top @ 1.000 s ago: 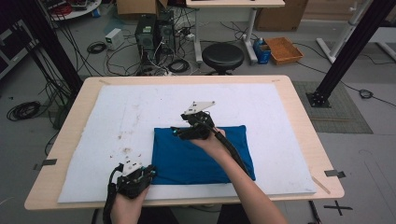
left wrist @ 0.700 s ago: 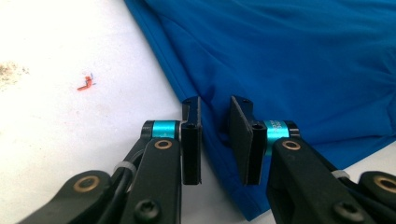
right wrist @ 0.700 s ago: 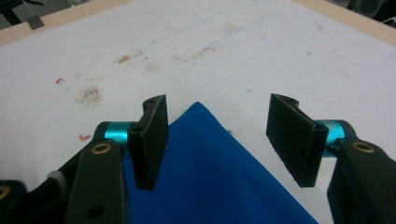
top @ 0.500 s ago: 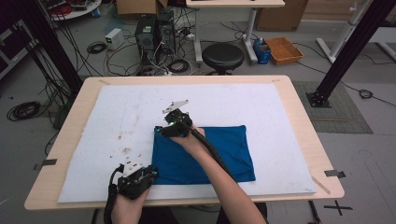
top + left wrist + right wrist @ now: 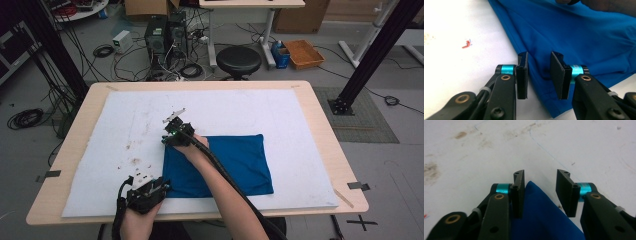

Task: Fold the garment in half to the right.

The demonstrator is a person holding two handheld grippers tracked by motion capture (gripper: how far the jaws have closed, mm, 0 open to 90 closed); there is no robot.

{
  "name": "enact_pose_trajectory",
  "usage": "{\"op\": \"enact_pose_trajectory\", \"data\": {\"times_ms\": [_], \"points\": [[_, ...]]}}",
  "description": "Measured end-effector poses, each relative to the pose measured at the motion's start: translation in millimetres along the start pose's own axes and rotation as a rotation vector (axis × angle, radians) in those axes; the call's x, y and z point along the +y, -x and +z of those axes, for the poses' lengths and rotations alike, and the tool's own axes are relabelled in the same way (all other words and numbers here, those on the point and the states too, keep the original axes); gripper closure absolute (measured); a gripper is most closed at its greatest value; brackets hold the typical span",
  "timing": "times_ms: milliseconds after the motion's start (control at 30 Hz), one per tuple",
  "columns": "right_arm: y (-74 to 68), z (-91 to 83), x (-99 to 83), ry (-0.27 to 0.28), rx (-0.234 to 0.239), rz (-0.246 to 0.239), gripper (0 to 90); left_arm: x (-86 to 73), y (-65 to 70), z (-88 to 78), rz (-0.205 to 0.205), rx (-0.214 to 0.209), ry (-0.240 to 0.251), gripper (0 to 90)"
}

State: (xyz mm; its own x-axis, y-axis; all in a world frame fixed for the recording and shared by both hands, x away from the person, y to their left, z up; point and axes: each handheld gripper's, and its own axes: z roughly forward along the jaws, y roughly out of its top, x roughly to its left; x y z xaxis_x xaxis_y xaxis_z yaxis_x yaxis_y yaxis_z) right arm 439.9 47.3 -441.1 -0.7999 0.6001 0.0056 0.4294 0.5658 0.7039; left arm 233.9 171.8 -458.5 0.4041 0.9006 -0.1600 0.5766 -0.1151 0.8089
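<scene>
High view: blue cloth (image 5: 225,165) lies flat on the white mat (image 5: 260,110) covering the desk (image 5: 320,100), toward the near middle. Left gripper (image 5: 162,186) sits at the cloth's near-left corner, held low in the person's left hand (image 5: 137,220). Right gripper (image 5: 170,141) is at the cloth's far-left corner, right forearm (image 5: 225,195) crossing over the fabric. Brown stains (image 5: 135,161) on the mat just left of the cloth.

Left gripper view: jaws partway apart, have just been opening. Cloth (image 5: 579,37) edge runs between the pads (image 5: 522,75); a fold of fabric sits in the gap. Left pad is at the cloth's edge, right pad over blue fabric, but no squeeze visible – pads not pressing. Small red scrap (image 5: 467,44) on the mat off to the left.

Right gripper view: jaws partway apart, have just been closing. Pointed cloth corner (image 5: 541,215) pokes up between them, lying against the left pad (image 5: 518,192); clear gap to the right pad, so not clamped. Mat (image 5: 574,142) beyond shows brown smudges (image 5: 461,135) and a thin blue line (image 5: 549,152).
</scene>
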Motion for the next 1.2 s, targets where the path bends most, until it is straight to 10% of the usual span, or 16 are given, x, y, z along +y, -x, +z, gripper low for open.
{"op": "enact_pose_trajectory", "data": {"times_ms": [367,667,1200], "points": [[-0.7,3.2,-1.0,-0.007,0.010,-0.015,65.9,-0.4,0.6,0.5,-0.017,0.012,0.009,56.2],[-4.7,3.8,-0.6,-0.005,0.011,-0.046,74.6,-0.5,2.1,0.6,-0.008,0.036,0.006,78.3],[-2.7,-8.4,3.7,0.032,0.008,-0.063,84.2,6.8,5.2,-5.7,0.005,-0.008,0.033,87.5]]}}
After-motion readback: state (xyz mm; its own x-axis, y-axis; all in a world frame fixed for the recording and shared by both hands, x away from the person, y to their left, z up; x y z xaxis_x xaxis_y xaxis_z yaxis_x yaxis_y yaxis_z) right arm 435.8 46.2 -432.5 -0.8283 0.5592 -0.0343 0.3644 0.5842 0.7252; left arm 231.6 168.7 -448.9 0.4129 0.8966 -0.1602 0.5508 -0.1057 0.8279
